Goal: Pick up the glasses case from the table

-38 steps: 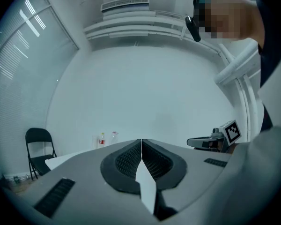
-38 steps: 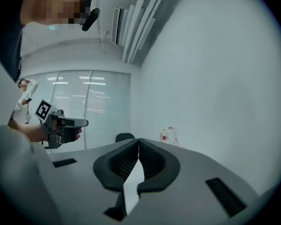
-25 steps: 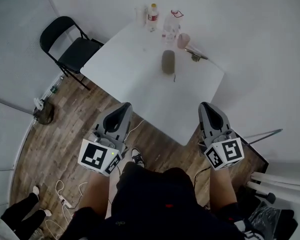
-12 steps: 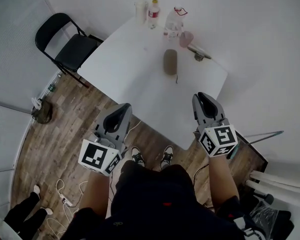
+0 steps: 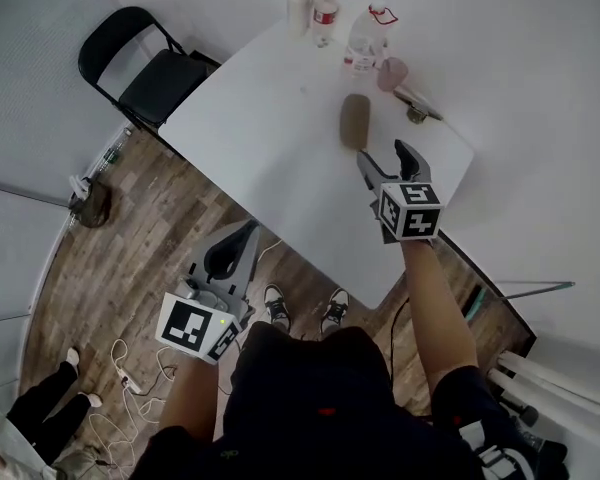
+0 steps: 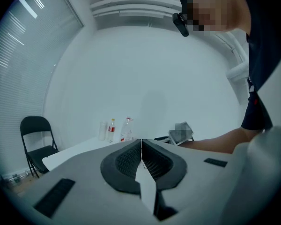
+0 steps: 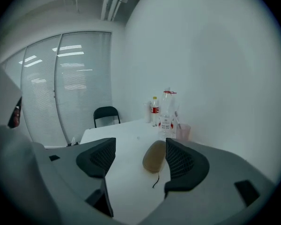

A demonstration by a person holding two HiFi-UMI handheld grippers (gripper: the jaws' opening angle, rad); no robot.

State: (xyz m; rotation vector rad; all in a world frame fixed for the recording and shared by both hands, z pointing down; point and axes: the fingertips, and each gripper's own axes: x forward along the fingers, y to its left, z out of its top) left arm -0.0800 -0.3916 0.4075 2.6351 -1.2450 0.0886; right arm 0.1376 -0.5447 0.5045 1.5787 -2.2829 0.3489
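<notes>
The wooden floor (image 5: 130,238) ran under a white surface (image 5: 280,138) that stood against the pale wall, with a black folding chair (image 5: 145,73) at its far left corner. The person's dark-clothed legs (image 5: 320,408) filled the bottom of the head view.

The left gripper (image 5: 244,230) hung low over the floor, short of the surface's near edge. Its 2 fingers (image 6: 126,163) were pressed together along their whole length with nothing between them.

The right gripper (image 5: 386,155) was stretched out over the surface. Its fingers (image 7: 185,161) were opening, already wide apart, and gripped nothing.

2 bottles stood near the far edge: a clear one with a red cap loop (image 5: 365,43) and a smaller one with a red label (image 5: 325,13). A clear cup (image 5: 298,8) stood just left of the smaller bottle.

The glasses case (image 5: 355,121), brown and oval, lay flat on the surface just ahead of the right fingertips. In the right gripper view it showed in the gap between the fingers, closer to the right one, and neither pad touched it.

A pink cup (image 5: 392,72) stood just beyond the case, beside the clear bottle. A thin dark cord (image 7: 156,182) trailed from the case's near end across the surface.
</notes>
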